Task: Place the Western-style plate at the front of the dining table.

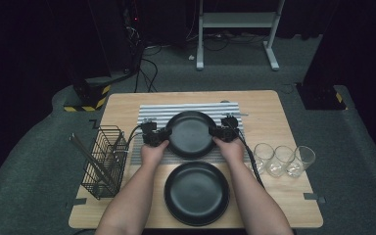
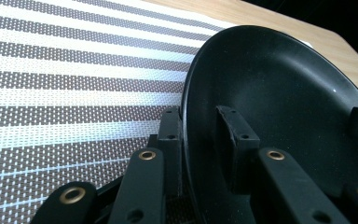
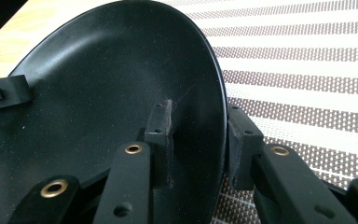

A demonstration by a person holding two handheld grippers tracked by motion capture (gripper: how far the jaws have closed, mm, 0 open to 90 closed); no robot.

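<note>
Now gripping the upper black plate from both sides over the striped mat at the middle of the counter. Left tool clamped on the plate's left rim, right tool clamped on its right rim. In the left gripper view, plate rim pinched between the two jaws, one pad outside, one inside the bowl of it, left tool narrowed right down onto it. Same story in the right gripper view: right tool closed on the rim, plate tilted against the mat behind. Nearer the person, a second black plate lying flat on the wood. Off to the left, a wire basket with chopsticks inside. Off to the right, three clear glasses in a row, side by side.
</note>
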